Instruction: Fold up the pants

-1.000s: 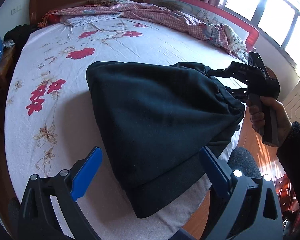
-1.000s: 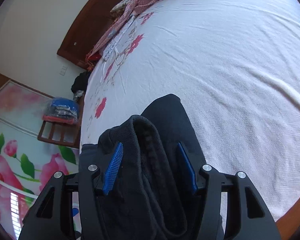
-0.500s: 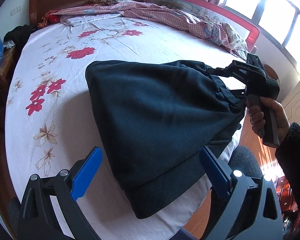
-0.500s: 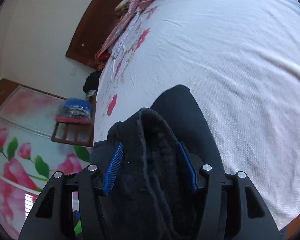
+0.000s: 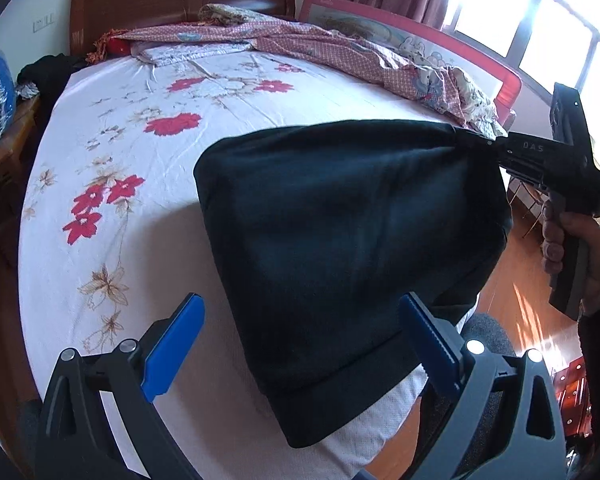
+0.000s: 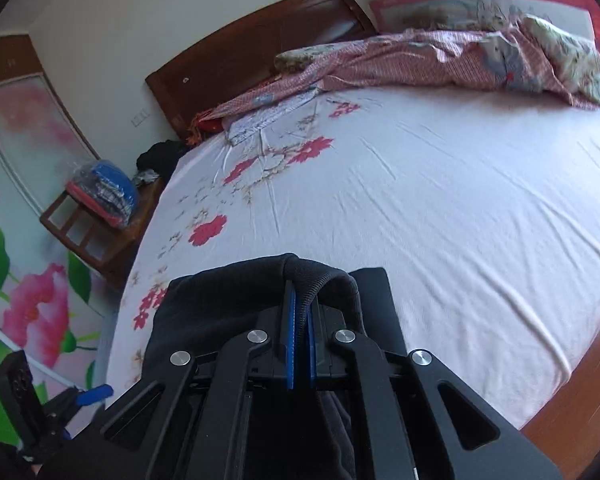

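The folded black knit pants (image 5: 352, 236) hang over the near edge of the floral white bed (image 5: 228, 120), pinched at the waistband by the right tongs (image 6: 299, 322). The left tongs (image 5: 300, 344), spread wide and empty, hover just below the dangling hem.

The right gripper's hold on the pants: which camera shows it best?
The right wrist view: the right gripper has its blue pads pressed together on a fold of the black pants. The left wrist view shows that gripper side-on at the fabric's corner, its pads hidden, but the pants hanging from it over the bed.
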Demonstrator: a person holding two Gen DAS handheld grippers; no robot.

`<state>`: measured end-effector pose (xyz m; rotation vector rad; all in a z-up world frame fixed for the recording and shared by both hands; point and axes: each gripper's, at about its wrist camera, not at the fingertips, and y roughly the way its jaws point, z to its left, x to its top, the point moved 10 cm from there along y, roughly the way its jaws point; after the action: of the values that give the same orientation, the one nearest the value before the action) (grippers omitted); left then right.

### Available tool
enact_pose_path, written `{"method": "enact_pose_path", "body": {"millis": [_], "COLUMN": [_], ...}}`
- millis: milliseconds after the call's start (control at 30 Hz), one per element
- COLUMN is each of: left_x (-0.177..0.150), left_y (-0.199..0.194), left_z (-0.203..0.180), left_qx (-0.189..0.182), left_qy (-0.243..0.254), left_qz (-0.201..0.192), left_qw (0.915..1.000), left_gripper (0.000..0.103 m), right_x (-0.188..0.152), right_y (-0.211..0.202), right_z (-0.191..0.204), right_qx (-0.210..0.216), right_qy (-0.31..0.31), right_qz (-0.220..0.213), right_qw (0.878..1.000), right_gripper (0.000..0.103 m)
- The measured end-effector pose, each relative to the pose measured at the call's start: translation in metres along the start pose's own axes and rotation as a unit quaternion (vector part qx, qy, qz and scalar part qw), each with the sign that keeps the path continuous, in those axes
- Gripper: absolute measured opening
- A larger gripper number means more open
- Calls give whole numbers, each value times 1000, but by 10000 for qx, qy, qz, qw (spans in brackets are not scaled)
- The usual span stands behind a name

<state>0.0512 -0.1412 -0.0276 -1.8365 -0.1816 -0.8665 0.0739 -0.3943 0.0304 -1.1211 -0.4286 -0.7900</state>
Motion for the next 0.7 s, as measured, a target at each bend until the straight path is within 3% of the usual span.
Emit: {"method": "enact_pose_path", "body": {"millis": [100,133,200,267,333,400,467,500,567,600,633,700], "left_x": [5,5,3,-3,-4,-4,-5,-6,-12,-18,-24,-38], "left_y": [10,16,29,35,26,22,28,33,42,46,49,51], "left_z": [-3,-7,-10,-17,-20,-25,-33,-39,-50,-55,-58,-61], "left_qx": [-1,-69,9,-80,-133,-260,-355,-496,-638,-602,-541,-473], "left_qy": [204,278,391,513,618,736,770,788,909,1096,1253,1537], "left_qz": [-66,-52,127,338,190,41,77,153,270,320,355,416], "left_qw": [9998,9996,9992,9981,9978,9969,9964,9955,9935,9916,9900,9861], "left_gripper": [100,100,100,100,100,100,100,100,100,100,101,101], "right_x": [-22,-32,-50,-43,-30,-11,3,8,-1,-12,-25,-32], "right_y": [38,51,64,40,7,-11,-4,6,46,67,85,98], "right_z": [-26,-37,-58,-64,-69,-46,-14,-2,2,-3,-18,-39], "right_qx": [-676,-745,-854,-883,-1202,-452,441,667,1065,1021,706,467], "right_qy": [-364,-226,197,641,873,1205,1398,1373,1655,1893,1980,1981], "right_qz": [305,418,721,487,197,-100,-90,-102,310,627,860,869], "right_qw": [9966,9961,9935,9928,9887,9916,9892,9882,9800,9746,9739,9752], "right_gripper": [5,10,43,46,46,46,46,46,46,46,43,0]}}
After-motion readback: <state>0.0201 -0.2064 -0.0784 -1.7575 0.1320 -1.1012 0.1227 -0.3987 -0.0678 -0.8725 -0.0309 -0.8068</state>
